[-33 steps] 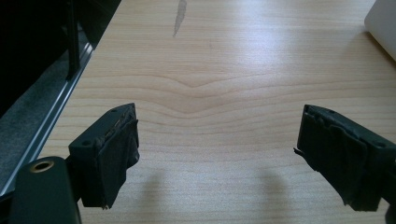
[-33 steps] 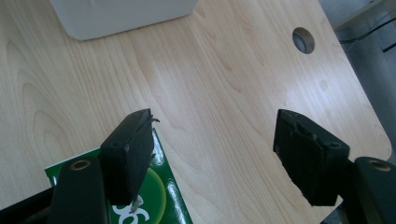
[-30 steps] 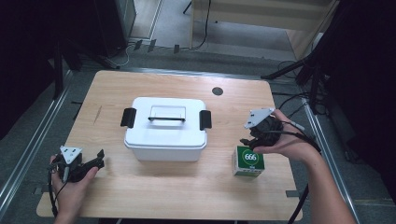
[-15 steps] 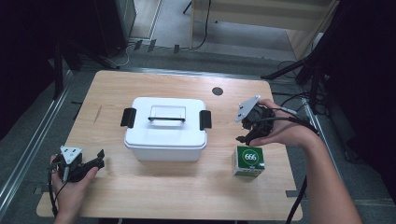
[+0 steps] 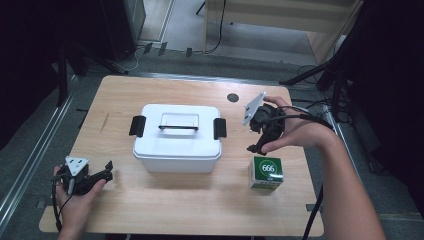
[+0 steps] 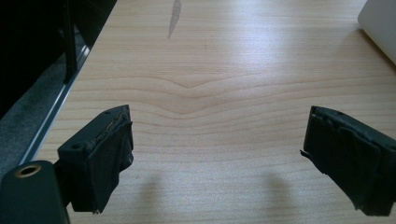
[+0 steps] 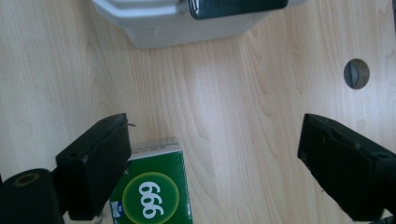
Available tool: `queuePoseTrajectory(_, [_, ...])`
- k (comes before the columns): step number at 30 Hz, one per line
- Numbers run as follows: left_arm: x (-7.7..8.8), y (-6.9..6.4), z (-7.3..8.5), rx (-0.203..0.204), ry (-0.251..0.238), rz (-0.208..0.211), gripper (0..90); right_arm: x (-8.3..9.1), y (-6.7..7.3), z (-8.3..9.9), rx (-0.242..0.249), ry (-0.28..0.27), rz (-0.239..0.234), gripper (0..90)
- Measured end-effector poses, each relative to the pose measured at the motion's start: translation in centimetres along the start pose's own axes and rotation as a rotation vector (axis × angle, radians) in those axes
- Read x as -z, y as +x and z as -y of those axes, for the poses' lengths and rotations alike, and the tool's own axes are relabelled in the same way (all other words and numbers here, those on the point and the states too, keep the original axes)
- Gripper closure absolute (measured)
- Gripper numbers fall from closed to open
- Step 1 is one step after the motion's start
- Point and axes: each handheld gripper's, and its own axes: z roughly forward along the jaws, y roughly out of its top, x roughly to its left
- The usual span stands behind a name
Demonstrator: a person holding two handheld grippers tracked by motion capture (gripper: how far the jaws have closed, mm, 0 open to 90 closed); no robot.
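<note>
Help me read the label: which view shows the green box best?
The high view: the whole green box stands free on the table, below the right hand-held gripper. The right gripper view crops it at the bottom edge, label upside down. The left gripper view looks across bare wood.

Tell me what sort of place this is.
Probably a lab or recording workspace rather than a home: a bare wooden table on a metal frame, cables trailing over grey carpet, and dark stands around it.

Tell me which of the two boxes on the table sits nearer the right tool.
The small green box marked 666, which sits just below the right tool. The large white lidded box with black latches stands farther off, at the table's middle.
</note>
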Motion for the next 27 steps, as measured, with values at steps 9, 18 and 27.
queuePoseTrajectory(9, [0.2, -0.1, 0.1, -0.022, -0.015, 0.018, 2.6, 0.5, -0.1, -2.3, 0.042, -0.010, -0.001, 8.5])
queuePoseTrajectory(18, [0.2, -0.1, 0.1, -0.020, -0.013, 0.023, 2.6, 0.4, -0.2, -4.5, 0.075, -0.011, -0.002, 10.5])
queuePoseTrajectory(27, [0.2, -0.1, 0.1, -0.015, -0.012, 0.026, 2.6, 0.8, -0.3, -6.9, 0.113, -0.013, -0.001, 13.3])
